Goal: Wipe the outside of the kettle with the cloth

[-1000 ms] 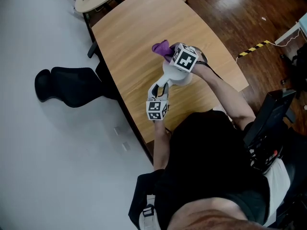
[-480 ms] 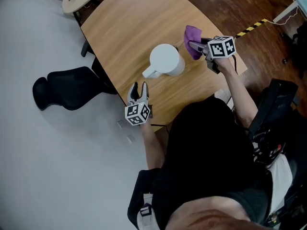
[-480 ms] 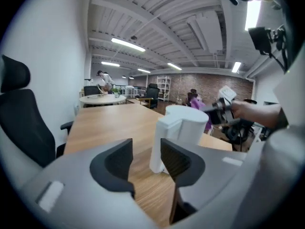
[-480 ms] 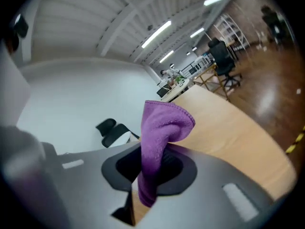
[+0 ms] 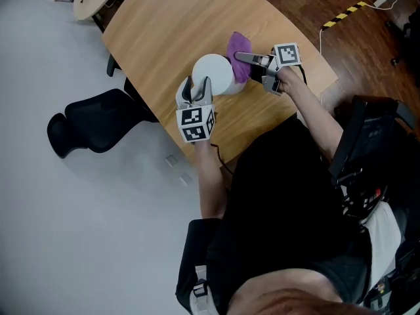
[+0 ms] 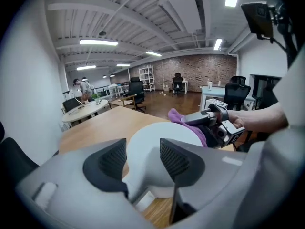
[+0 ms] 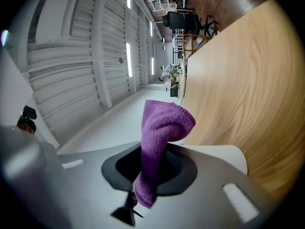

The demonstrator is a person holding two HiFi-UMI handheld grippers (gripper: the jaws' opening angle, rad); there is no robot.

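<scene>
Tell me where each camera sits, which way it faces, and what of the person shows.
Head view: on the person's head, facing steeply down at the light wooden table; forearms and dark-clothed torso show.
Left gripper view: on the left gripper, along its parted jaws, just closing, white kettle handle between; right hand shows.
Right gripper view: on the right gripper, rolled sideways, along jaws shut on the purple cloth; no arm shows.
Shared: head and left gripper views both show kettle and cloth.
</scene>
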